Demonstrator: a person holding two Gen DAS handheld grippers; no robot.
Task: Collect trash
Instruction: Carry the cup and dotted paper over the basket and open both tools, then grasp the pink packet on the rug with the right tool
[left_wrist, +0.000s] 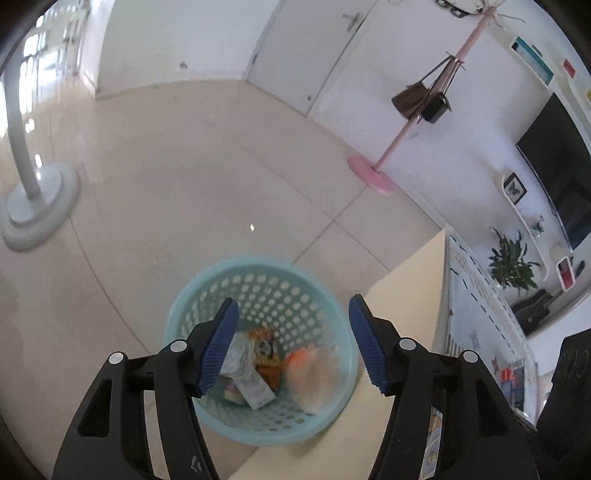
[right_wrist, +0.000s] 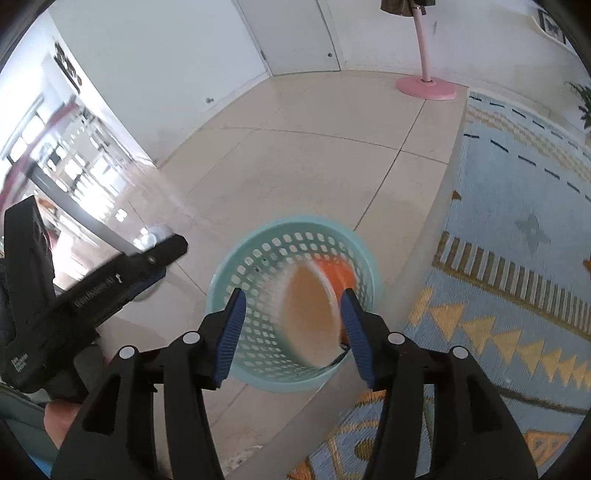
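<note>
A light teal plastic basket (left_wrist: 258, 432) stands on the floor at the rug's edge, and also shows in the right wrist view (right_wrist: 258, 266). Inside lie wrappers (left_wrist: 255, 373) and a blurred orange cup (left_wrist: 314, 373). In the right wrist view the orange cup (right_wrist: 310, 317) is blurred, with its open mouth facing me, over the basket and between my open fingers; nothing grips it. My left gripper (left_wrist: 291, 343) is open and empty above the basket. My right gripper (right_wrist: 291, 328) is open above the basket. The left gripper (right_wrist: 110, 284) shows at the left.
A pink coat stand (left_wrist: 373, 177) with bags stands by the far wall, also in the right wrist view (right_wrist: 424, 85). A white lamp base (left_wrist: 37, 206) is at the left. A patterned blue rug (right_wrist: 517, 240) lies at the right. A TV (left_wrist: 561, 173) and a plant (left_wrist: 513, 258) are at the right wall.
</note>
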